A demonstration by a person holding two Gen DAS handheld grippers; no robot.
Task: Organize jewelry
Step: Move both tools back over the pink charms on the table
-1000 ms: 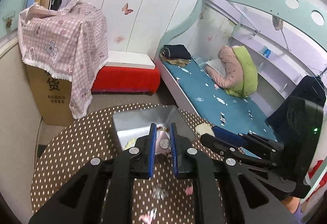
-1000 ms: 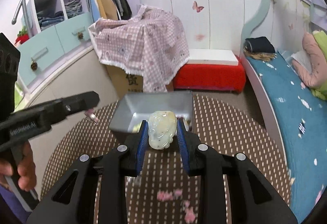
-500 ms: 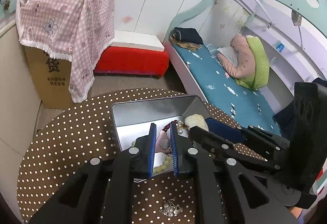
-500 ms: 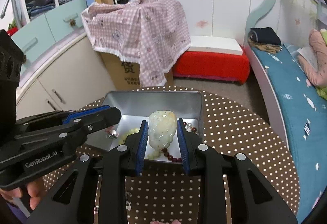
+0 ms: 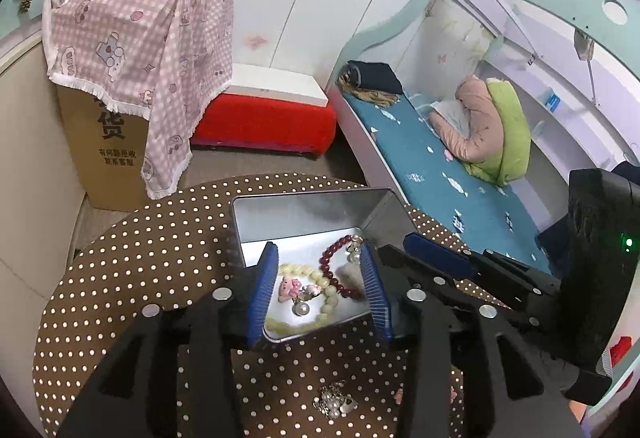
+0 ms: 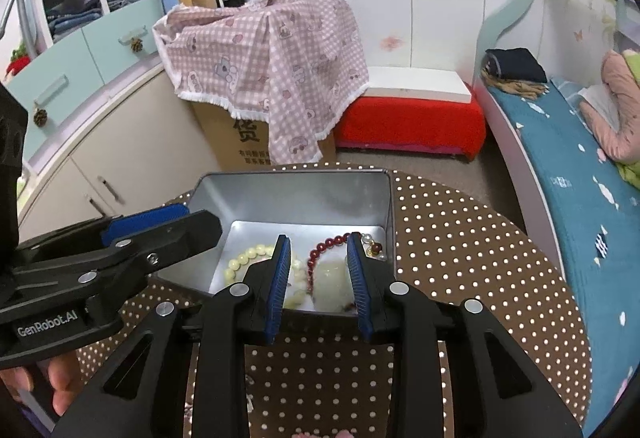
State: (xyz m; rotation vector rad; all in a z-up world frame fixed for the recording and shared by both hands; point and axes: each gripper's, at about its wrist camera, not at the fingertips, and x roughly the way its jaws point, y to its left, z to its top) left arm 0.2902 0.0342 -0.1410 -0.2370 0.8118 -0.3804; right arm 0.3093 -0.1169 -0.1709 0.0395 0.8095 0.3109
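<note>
Silvery, smooth-walled metal makes up the rectangular tin [image 5: 304,214] at the centre of both frames, standing on a round table under a brown cloth with white dots [image 5: 132,270]. On its floor lie a ring of pale cream beads [image 6: 244,256], a string of glossy dark red beads [image 5: 332,262], a small pink figure charm [image 5: 289,288] and a milky, rounded stone pendant [image 6: 332,288].

Both grippers hover over the tin's near edge. The left gripper [image 5: 318,292] has its ribbed blue pads spread wide, gripping nothing; the right gripper [image 6: 320,278] is likewise parted, the pendant lying loose on the tin floor between its pads.

Only the left view shows the charm and a cluster of pearly, silver-toned pieces [image 5: 334,400] on the cloth at lower centre. Only the right view shows the pendant plainly, and a bare hand [image 6: 60,384] at lower left.
</note>
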